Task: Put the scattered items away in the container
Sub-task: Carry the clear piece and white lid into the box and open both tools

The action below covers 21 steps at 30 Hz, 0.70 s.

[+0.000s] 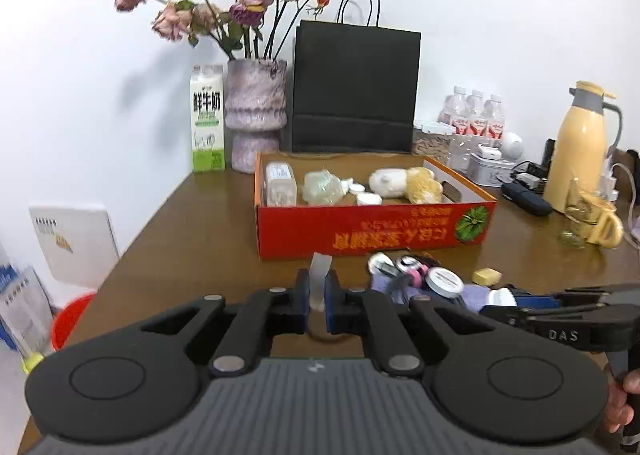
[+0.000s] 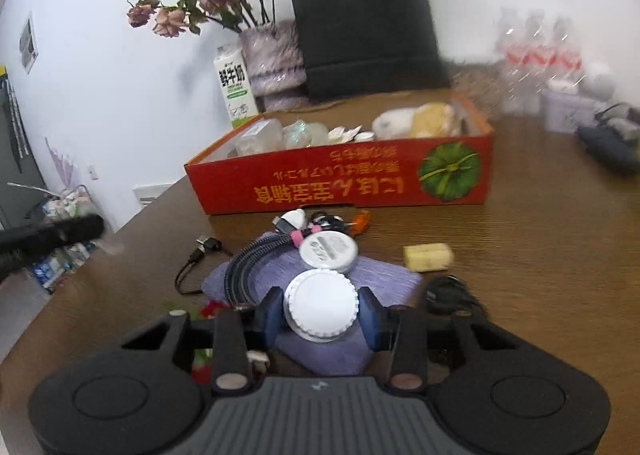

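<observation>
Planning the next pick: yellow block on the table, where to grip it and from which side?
Take the yellow block across its short front and back faces, from above. It lies flat and alone on the table, right of the purple cloth, so the fingers have room on both sides.

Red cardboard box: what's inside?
Red cardboard box holds a clear plastic bottle, crumpled clear wrap, small white lids, white and yellow plush. Floor mostly hidden.
</observation>
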Available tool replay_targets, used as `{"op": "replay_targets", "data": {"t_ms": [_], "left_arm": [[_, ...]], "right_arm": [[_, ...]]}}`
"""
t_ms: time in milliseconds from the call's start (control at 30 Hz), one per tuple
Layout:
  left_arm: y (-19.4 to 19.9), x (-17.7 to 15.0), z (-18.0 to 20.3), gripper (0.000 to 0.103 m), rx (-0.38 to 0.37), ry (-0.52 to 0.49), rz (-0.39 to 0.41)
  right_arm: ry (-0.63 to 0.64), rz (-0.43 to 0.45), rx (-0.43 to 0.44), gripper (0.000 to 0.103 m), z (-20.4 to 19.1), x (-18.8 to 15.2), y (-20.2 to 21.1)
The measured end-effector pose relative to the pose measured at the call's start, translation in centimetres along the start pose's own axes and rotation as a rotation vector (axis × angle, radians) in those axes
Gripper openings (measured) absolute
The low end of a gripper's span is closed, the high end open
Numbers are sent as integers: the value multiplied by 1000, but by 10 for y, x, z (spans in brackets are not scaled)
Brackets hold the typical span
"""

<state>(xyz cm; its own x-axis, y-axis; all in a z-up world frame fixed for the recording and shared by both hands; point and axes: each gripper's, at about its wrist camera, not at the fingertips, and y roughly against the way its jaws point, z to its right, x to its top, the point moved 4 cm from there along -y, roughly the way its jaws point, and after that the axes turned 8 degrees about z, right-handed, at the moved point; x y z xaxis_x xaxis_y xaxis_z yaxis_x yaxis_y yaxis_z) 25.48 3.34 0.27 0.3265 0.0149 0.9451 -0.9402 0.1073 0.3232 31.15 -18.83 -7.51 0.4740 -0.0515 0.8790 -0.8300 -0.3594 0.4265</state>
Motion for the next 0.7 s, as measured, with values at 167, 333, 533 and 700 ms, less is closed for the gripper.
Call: {"op": "replay_targets", "data": {"t_ms": [167, 333, 533, 700], "left_arm": [[22, -20, 6, 9, 9, 0, -28], [46, -39, 9, 9, -1, 46, -79], [87, -26, 1, 9, 56, 31, 4], [101, -25, 5, 9, 57, 22, 12]], "right_arm": [[-17, -37, -21, 39, 5, -28, 45], [1, -43, -48, 39, 6, -48, 84], [36, 25, -108, 39, 12, -39, 125], [49, 69, -107, 39, 5, -37, 154]]}}
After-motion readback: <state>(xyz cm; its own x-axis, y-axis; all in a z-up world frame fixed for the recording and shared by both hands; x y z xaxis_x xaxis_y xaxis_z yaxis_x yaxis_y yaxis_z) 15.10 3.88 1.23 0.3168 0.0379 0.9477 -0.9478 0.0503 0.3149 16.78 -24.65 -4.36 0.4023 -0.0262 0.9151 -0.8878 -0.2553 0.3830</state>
